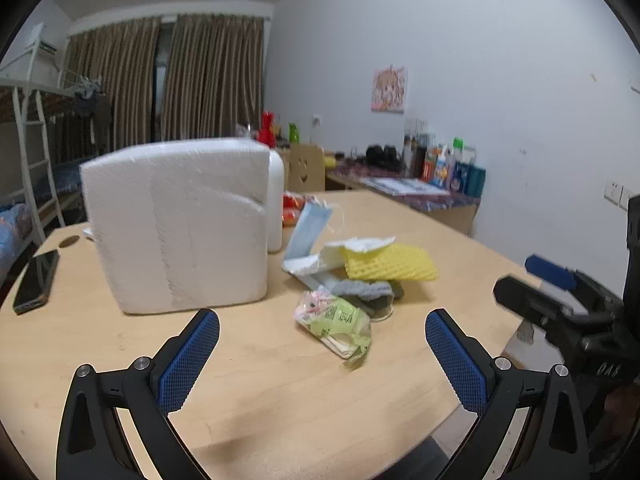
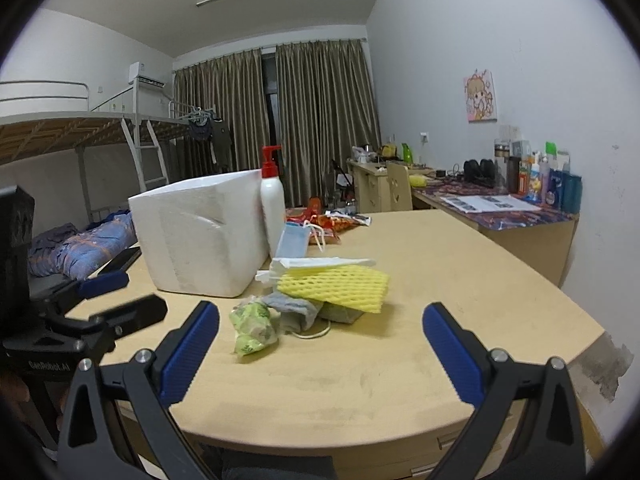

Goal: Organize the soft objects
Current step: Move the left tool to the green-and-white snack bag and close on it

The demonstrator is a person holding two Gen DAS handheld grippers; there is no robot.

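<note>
Packet is lying just ahead between your spread-wide, empty left gripper, long axis pointing away, right gripper likewise gaping empty, sitting farther off.

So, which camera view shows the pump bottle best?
The right wrist view: the pump bottle shows whole there, red pump included. In the left wrist view the foam box hides most of it.

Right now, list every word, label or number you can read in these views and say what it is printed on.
"GenRobot.AI": on the black body of the left gripper, seen from the right wrist view.
"DAS": on the black body of the right gripper, seen from the left wrist view; partly blurred.
Green snack packet: print too blurred to read.
Desk bottles and cartons: labels too small to read.
</note>
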